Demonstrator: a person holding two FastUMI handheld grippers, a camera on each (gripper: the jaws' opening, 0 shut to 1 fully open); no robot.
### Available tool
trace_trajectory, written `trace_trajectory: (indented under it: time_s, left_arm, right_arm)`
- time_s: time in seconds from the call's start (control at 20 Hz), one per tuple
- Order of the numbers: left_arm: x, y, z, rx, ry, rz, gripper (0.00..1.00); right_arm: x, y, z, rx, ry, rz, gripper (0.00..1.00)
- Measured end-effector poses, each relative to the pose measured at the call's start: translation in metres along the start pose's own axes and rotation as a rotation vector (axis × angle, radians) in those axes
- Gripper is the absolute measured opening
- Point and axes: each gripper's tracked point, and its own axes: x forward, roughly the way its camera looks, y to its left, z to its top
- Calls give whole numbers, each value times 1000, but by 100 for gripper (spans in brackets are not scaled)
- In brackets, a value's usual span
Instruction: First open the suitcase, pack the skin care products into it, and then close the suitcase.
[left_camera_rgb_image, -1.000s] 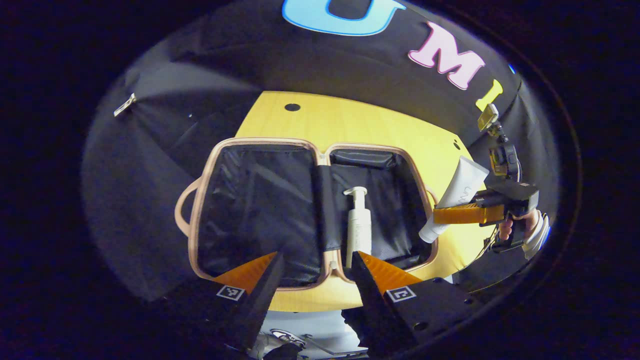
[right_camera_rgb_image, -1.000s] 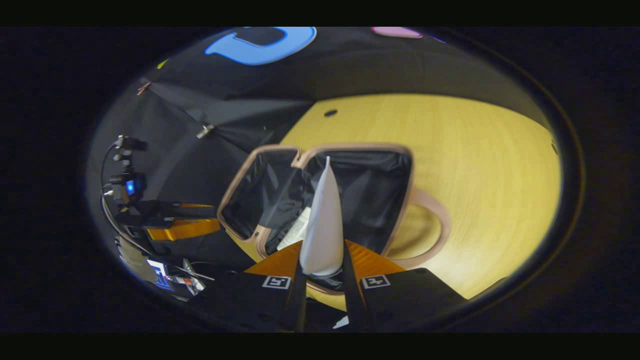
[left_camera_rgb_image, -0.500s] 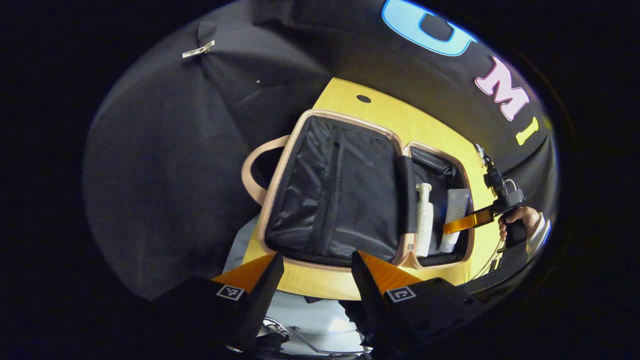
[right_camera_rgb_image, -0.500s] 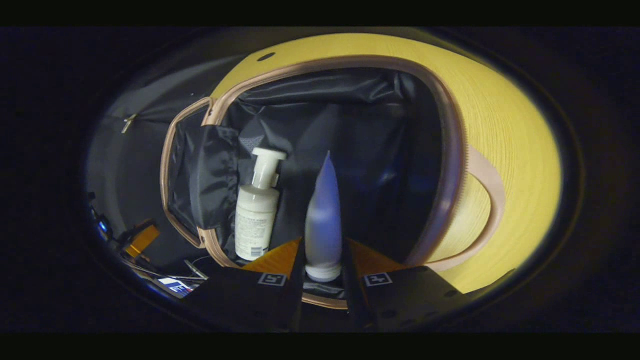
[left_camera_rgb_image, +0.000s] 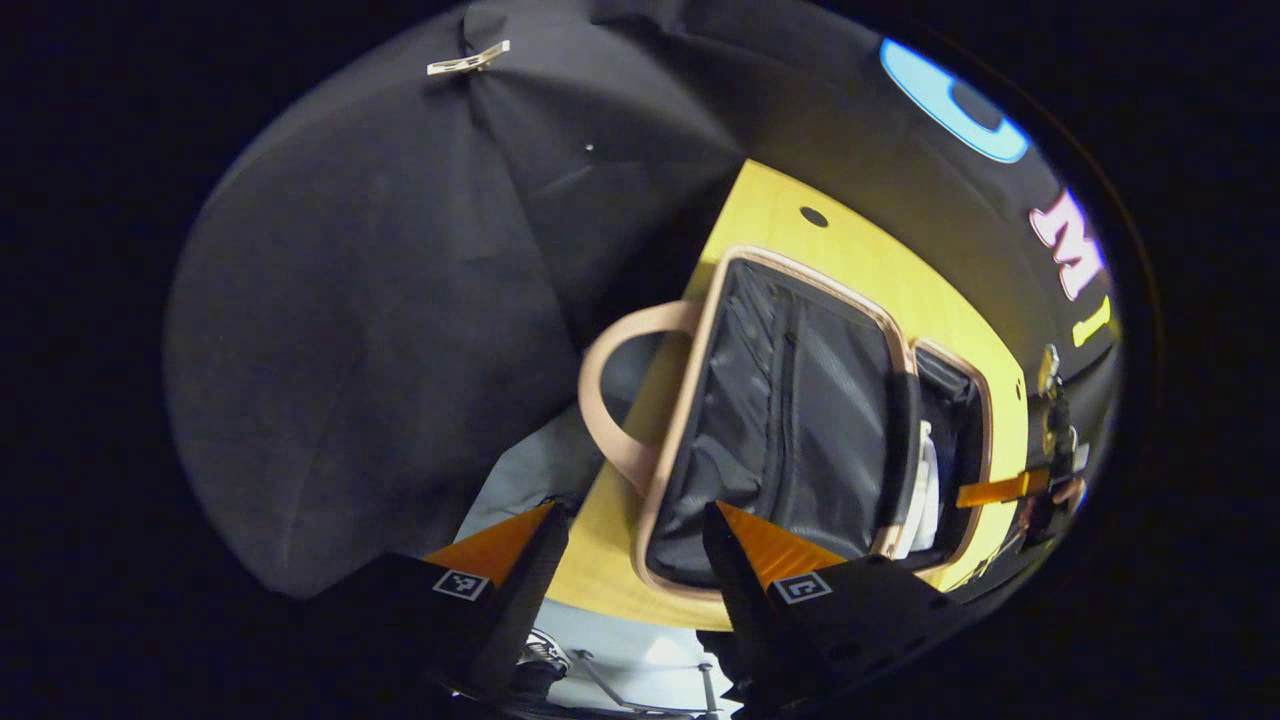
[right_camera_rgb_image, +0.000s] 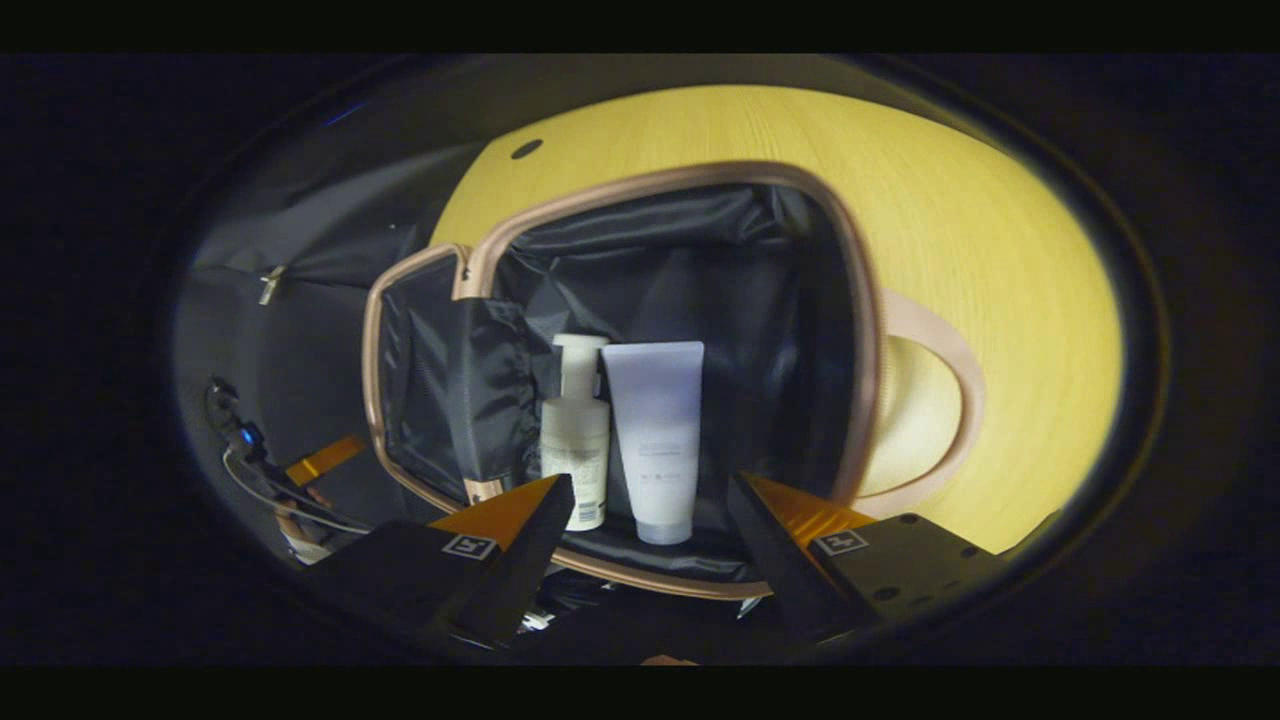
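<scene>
Right gripper (right_camera_rgb_image: 640, 500) hangs wide open over the pale plastic tube (right_camera_rgb_image: 655, 440), lying beside the white pump bottle (right_camera_rgb_image: 577, 440) inside the black-lined, pink-rimmed suitcase (right_camera_rgb_image: 860, 330). Left gripper (left_camera_rgb_image: 630, 530) is open and empty. Packing looks done; next, fold a half over.

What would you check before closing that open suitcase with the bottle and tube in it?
1. White squeeze tube lies inside the pink-rimmed black-lined suitcase: ok.
2. White pump bottle lies inside, beside the tube: ok.
3. Right gripper open, gripping nothing: ok.
4. Left gripper open and empty, near the suitcase's other half: ok.
5. Nothing sticks out over the rim: ok, as far as the right gripper view shows.
6. More skin care products waiting elsewhere on the yellow wooden table: cannot tell.
</scene>
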Motion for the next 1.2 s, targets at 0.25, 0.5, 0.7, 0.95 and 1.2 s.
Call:
trace_trajectory:
  time_s: [0.25,0.5,0.7,0.95,1.2]
  left_arm:
    - [35,42,29,-24,66,97,87]
    - [70,38,43,24,129,128,88]
    - [101,37,50,82,173,173,86]
    - [123,28,47,101,218,158,19]
    - [81,18,72,178,100,138,11]
  right_arm:
    - [-54,-13,-2,-83,-111,34,98]
    - [-89,-30,-12,-103,-173,41,98]
    - [-105,-38,-14,-60,-215,51,98]
    - [-115,-55,-9,-14,-252,34,98]
    - [-121,-60,-5,24,-275,49,98]
